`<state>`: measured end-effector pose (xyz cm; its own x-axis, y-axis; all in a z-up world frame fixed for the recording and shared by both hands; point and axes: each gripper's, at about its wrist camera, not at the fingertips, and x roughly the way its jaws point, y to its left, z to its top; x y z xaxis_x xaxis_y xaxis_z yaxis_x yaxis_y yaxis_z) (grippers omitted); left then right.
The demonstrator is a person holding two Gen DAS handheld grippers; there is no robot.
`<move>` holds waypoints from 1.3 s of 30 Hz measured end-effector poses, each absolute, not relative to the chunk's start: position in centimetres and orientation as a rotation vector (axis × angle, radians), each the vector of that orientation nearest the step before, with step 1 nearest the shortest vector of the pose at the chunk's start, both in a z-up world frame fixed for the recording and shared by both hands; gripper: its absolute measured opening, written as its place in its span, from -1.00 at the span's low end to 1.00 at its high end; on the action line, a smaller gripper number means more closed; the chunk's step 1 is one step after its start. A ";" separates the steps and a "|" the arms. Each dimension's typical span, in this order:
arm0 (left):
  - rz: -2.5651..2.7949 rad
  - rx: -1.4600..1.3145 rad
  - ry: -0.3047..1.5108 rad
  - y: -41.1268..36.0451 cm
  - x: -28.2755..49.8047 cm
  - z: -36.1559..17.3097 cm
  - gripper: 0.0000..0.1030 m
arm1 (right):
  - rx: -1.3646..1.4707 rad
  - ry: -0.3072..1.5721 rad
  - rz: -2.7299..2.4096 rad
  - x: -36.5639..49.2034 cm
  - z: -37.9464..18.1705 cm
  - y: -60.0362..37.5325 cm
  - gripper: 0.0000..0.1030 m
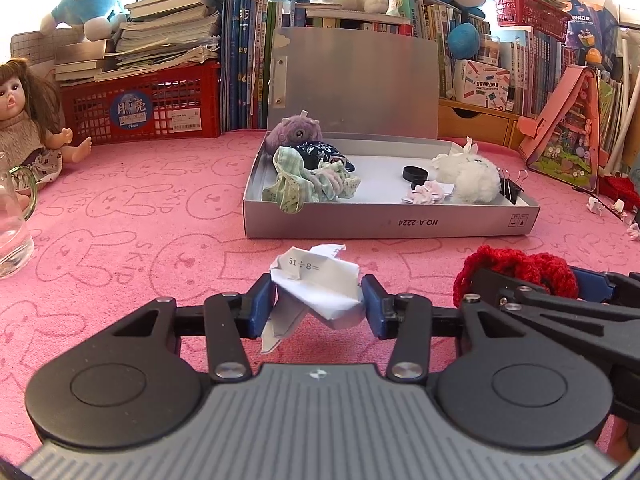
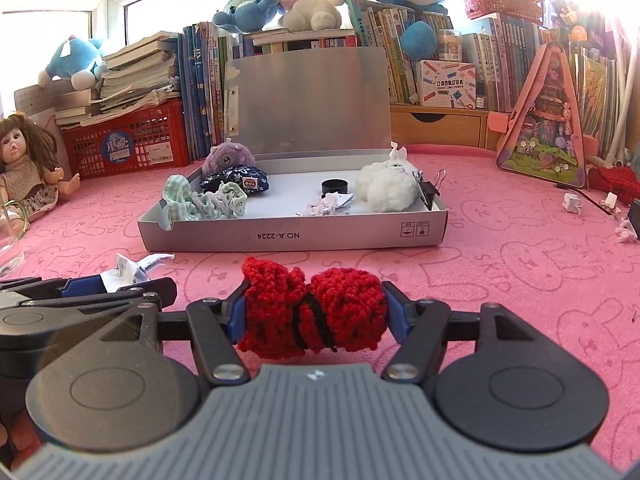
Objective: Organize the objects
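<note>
A crumpled white paper (image 1: 316,288) printed with a sum sits on the pink cloth, and my left gripper (image 1: 318,306) is shut on it, both blue pads pressing its sides. To its right my right gripper (image 2: 316,308) is shut on a red knitted piece (image 2: 316,308) with a black band around its middle. The same red knit (image 1: 516,276) shows at the right of the left wrist view. Ahead lies an open grey box (image 1: 384,222) holding a purple plush, green cloth, a dark pouch, a black cap, a white plush and binder clips.
A glass jug (image 1: 12,232) and a doll (image 1: 28,128) stand at the left. A red crate (image 1: 140,104), books and plush toys line the back. A pink triangular case (image 2: 548,136), more red knit (image 2: 612,180) and small paper scraps (image 2: 572,202) lie at the right.
</note>
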<state>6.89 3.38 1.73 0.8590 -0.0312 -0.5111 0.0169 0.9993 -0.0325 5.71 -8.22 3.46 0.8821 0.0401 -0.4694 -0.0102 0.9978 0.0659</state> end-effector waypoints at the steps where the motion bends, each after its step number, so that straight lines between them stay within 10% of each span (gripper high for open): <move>1: -0.024 -0.033 0.541 3.3 7.0 1.8 0.01 | 0.063 0.490 0.024 5.7 3.5 -8.3 0.32; 39: -0.035 -0.038 0.499 1.1 21.2 4.3 0.03 | 0.197 0.513 0.071 19.0 5.7 -15.1 0.33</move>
<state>21.23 1.12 4.27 0.8777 -0.0426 -0.4773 0.0242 0.9987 -0.0445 19.00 -15.05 5.72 0.8691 0.1170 -0.4806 -0.0186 0.9786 0.2047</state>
